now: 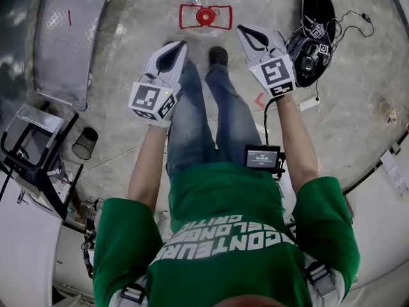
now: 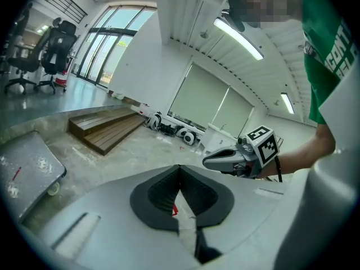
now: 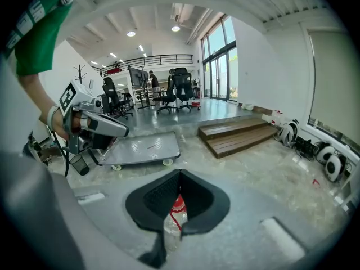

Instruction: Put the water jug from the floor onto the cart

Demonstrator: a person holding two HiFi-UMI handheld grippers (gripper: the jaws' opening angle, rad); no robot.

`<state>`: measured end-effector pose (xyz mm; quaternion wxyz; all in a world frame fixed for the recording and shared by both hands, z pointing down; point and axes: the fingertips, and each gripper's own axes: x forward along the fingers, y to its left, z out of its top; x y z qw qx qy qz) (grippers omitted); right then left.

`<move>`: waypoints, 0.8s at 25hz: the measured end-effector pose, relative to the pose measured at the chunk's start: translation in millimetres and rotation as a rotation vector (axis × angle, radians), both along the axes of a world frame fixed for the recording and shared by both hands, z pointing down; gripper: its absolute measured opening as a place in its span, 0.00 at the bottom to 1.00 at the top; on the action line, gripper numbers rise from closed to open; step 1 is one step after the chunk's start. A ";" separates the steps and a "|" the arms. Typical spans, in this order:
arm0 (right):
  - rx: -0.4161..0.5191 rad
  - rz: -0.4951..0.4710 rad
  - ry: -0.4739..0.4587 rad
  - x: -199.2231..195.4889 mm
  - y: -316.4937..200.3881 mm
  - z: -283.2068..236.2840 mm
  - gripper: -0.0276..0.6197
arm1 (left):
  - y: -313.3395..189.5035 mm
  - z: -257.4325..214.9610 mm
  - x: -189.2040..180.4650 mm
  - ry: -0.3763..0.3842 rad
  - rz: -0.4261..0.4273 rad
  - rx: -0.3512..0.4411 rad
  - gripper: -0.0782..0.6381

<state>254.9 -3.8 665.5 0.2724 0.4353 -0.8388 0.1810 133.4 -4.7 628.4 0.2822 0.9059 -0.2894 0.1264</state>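
Barely begun: left tool (image 1: 174, 51) and right tool (image 1: 249, 34) closed, empty, near water jug (image 1: 204, 16) on floor (image 1: 147, 5); yet to grasp, lift onto cart (image 1: 70, 37) far left.

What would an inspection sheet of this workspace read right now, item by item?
Surface: pale, scuffed concrete floor.
Job's things: water jug, red-capped, upright on the floor ahead of the person's shoes; flat metal cart apart from it at the left.
Clutter: black bin near the cart; black gear on the floor at the right.
Grippers: left gripper and right gripper both shut, holding nothing, short of the jug.
Cables: cord from the right gripper to a screen unit at the waist; loose wires by the black gear.
Surroundings: wooden steps, office chairs, tall windows.
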 end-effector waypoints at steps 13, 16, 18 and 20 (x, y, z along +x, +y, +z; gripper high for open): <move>-0.097 0.038 -0.004 -7.1 16.7 59.7 0.03 | -2.3 58.5 -3.3 -0.014 0.020 -0.057 0.13; -0.144 0.045 0.000 -5.8 19.4 90.0 0.03 | -11.5 89.4 -5.3 -0.041 0.007 -0.095 0.13; -0.172 0.060 0.004 -3.8 20.0 108.0 0.03 | -16.3 110.9 -6.3 -0.060 0.008 -0.122 0.12; -0.194 0.078 0.008 -1.1 18.5 122.5 0.03 | -21.4 131.3 -7.6 -0.078 0.013 -0.152 0.14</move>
